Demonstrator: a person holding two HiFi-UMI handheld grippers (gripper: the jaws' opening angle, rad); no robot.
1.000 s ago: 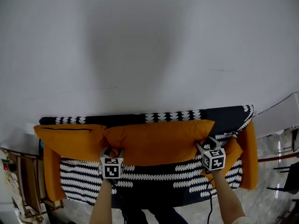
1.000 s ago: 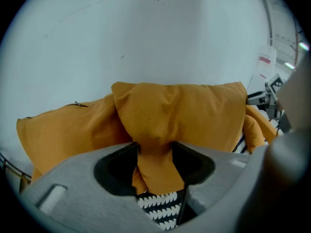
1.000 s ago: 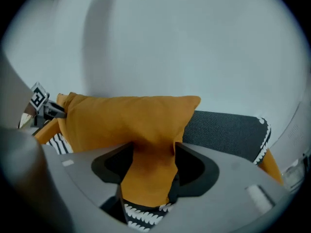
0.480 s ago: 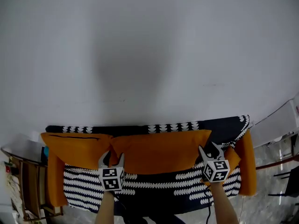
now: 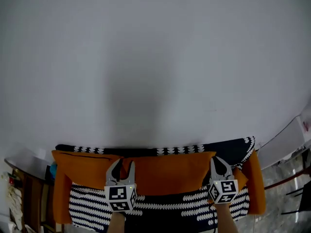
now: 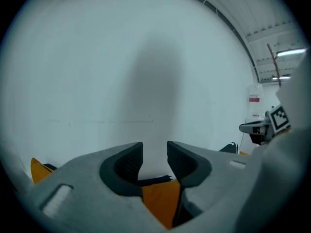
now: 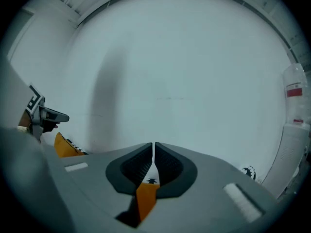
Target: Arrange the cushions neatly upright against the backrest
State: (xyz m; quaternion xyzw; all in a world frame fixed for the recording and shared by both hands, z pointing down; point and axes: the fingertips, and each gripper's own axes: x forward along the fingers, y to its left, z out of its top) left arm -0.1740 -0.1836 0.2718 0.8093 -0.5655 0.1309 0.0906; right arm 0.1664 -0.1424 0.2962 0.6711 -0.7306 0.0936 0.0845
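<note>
The middle orange cushion (image 5: pixel 167 166) stands against the backrest (image 5: pixel 233 147) of a sofa covered in black-and-white patterned cloth. A second orange cushion (image 5: pixel 80 161) leans at the left end and a third (image 5: pixel 255 178) at the right arm. My left gripper (image 5: pixel 122 165) hovers at the middle cushion's left end. Its jaws are closing with a gap still between them and nothing in it (image 6: pixel 154 154); cushion fabric (image 6: pixel 160 200) shows below. My right gripper (image 5: pixel 218 163) is at the cushion's right end, its jaws closing and almost together on nothing (image 7: pixel 153 152).
A plain white wall fills the view above the sofa. Wooden furniture (image 5: pixel 24 198) stands off the sofa's left end. A white unit (image 5: pixel 286 140) and dark chair legs on a pale floor lie to the right.
Both grippers have come up and back off the middle cushion's ends, leaving it against the backrest. The right jaws have come together. The head view has tilted up toward the wall.
</note>
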